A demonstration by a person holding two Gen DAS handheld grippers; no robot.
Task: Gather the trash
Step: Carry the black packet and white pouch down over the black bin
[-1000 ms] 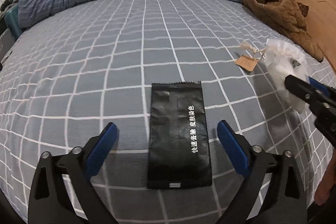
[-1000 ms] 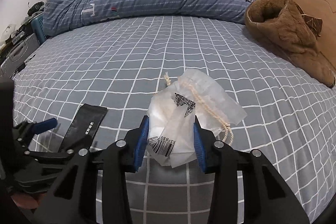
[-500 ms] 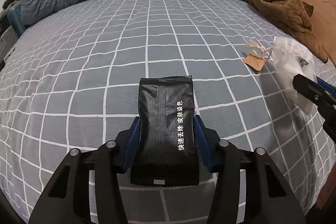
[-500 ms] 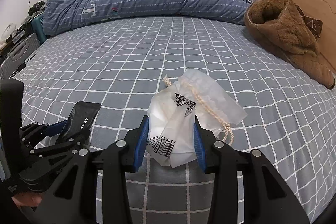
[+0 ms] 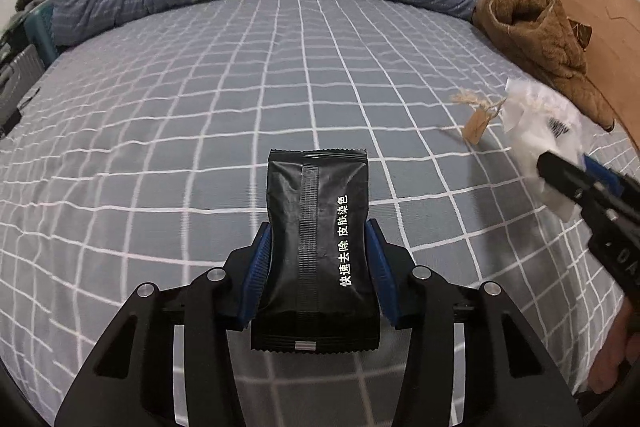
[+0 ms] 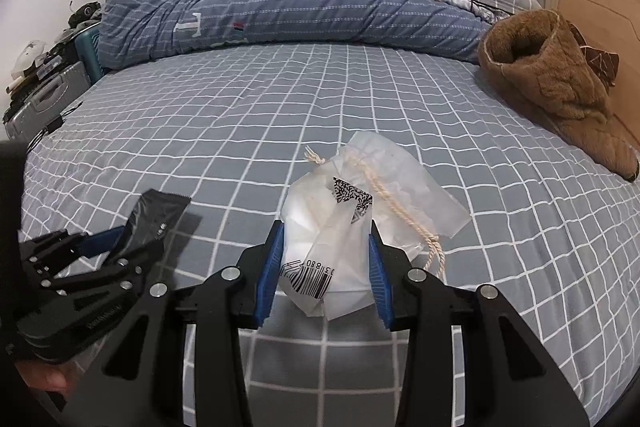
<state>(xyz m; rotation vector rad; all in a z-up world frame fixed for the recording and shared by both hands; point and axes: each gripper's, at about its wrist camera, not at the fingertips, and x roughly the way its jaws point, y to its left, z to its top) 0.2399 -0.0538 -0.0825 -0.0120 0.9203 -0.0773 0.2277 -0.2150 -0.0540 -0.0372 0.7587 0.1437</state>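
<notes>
Pick-up step looks done on both sides: the left gripper (image 5: pixel 318 263), its jaws having just been closing, now pinches the black packet (image 5: pixel 318 247) by its long edges at lower centre of the left view, and the right gripper (image 6: pixel 326 267) is clamped on the crumpled clear plastic bag (image 6: pixel 344 227) with its cream drawstring at lower centre of the right view. Both pieces appear raised just clear of the checked bed sheet (image 5: pixel 180 115). Next, probably carry both to a bin, none in view; grips must hold, and the small brown tag (image 5: pixel 476 123) at right may be left to collect.
</notes>
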